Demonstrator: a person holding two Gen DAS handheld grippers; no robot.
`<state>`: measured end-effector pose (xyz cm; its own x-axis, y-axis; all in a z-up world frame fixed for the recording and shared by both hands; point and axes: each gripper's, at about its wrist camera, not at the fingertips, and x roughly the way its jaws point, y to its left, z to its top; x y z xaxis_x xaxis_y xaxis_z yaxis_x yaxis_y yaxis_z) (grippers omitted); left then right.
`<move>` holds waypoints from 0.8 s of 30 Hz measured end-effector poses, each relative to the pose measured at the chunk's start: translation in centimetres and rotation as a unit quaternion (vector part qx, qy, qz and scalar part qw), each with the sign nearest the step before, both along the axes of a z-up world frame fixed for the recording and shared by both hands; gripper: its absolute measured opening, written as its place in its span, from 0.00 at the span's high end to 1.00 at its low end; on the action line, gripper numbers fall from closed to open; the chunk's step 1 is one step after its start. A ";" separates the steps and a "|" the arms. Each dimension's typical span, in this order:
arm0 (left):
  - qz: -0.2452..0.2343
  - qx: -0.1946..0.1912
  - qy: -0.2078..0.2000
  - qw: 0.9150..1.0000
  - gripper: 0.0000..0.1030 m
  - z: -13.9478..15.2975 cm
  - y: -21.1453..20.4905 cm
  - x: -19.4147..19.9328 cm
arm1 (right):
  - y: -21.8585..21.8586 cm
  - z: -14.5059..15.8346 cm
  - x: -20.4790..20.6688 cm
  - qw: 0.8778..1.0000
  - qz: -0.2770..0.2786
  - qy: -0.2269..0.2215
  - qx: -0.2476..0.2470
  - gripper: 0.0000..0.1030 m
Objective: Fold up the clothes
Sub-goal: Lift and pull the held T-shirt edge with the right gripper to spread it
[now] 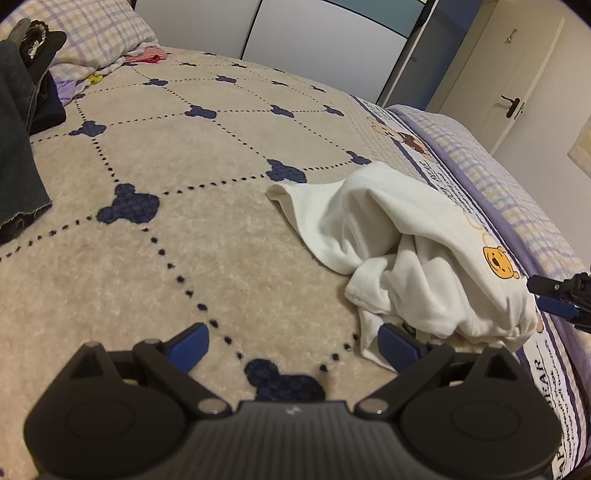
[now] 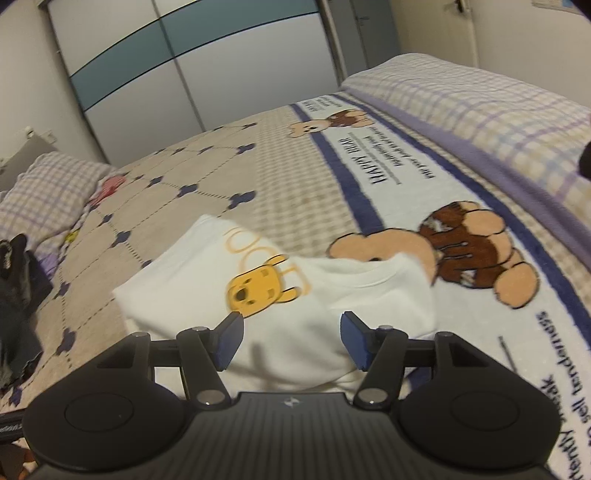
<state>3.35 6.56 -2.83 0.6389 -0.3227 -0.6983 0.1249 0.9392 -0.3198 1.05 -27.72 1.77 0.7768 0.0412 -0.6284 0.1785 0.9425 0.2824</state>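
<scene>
A white T-shirt with a yellow bear print lies crumpled on the beige bear-patterned blanket, toward its right side. My left gripper is open wide just above the blanket, its right finger at the shirt's near hem, nothing between the pads. In the right wrist view the shirt lies under and ahead of my right gripper, which is open; the cloth sits between its blue pads without being pinched. The right gripper's tips also show at the shirt's right edge in the left wrist view.
A pile of dark clothes lies at the blanket's left edge, also seen as dark clothes. A checked pillow and a pink cloth sit at the far left. A checked quilt runs along the right. Wardrobe doors stand behind the bed.
</scene>
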 end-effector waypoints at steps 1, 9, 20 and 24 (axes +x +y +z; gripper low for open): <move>0.000 0.001 0.000 1.000 0.04 0.0 0.0 0.0 | 0.3 -0.1 0.0 1.000 0.006 0.001 0.004 0.40; -0.001 -0.001 0.000 1.000 0.04 0.2 0.1 0.2 | 3.1 -0.8 0.2 0.998 0.050 0.012 0.038 0.40; 0.004 -0.010 0.002 1.000 0.04 0.4 0.5 0.3 | 7.3 -2.0 0.7 0.990 0.101 0.034 0.092 0.40; 0.007 -0.014 0.004 1.000 0.04 0.4 0.7 0.4 | 8.2 -2.6 1.2 0.989 0.104 0.036 0.098 0.40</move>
<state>3.73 7.25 -2.41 0.6370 -0.3345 -0.6945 0.1098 0.9311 -0.3478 2.26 -19.51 -0.81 0.6928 0.3211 -0.6457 0.0131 0.8896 0.4565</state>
